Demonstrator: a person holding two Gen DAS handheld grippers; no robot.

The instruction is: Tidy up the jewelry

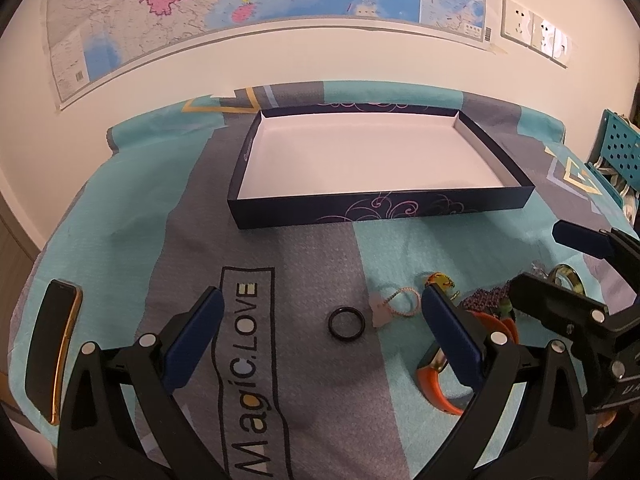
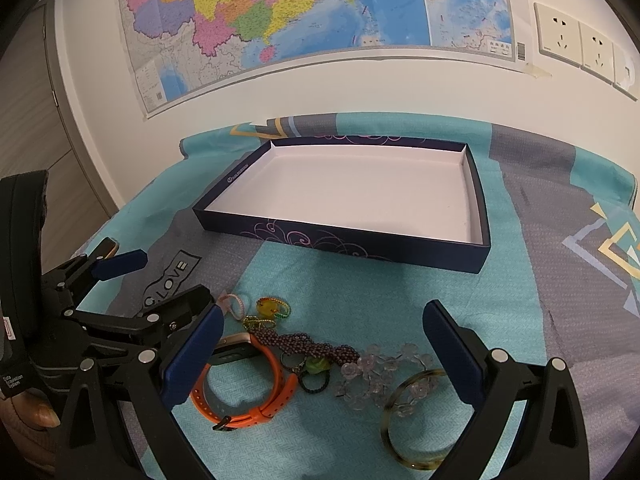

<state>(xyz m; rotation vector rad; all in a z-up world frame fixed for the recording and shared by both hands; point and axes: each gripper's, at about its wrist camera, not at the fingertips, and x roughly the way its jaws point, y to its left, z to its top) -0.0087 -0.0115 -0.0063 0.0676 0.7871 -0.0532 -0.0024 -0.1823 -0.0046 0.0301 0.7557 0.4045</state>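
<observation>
Box (image 2: 344, 254) open on top, interior bare, low walls only barrier. Cloth strip between box front wall and jewelry pile (image 2: 320, 356) free. Left gripper (image 1: 320, 320) spread wide, only black ring (image 1: 346, 321) on cloth between fingers. Right gripper (image 2: 322, 346) spread wide over pile; orange watch (image 2: 248, 384) by left finger, bangle (image 2: 416, 420) by right. Phone (image 1: 54, 348) at far left table edge.

A colourful wall map (image 2: 304, 20) hangs far behind; wall sockets (image 2: 580, 44) sit far right; a phone (image 1: 54, 344) lies near left on the patterned cloth (image 1: 312, 380).
</observation>
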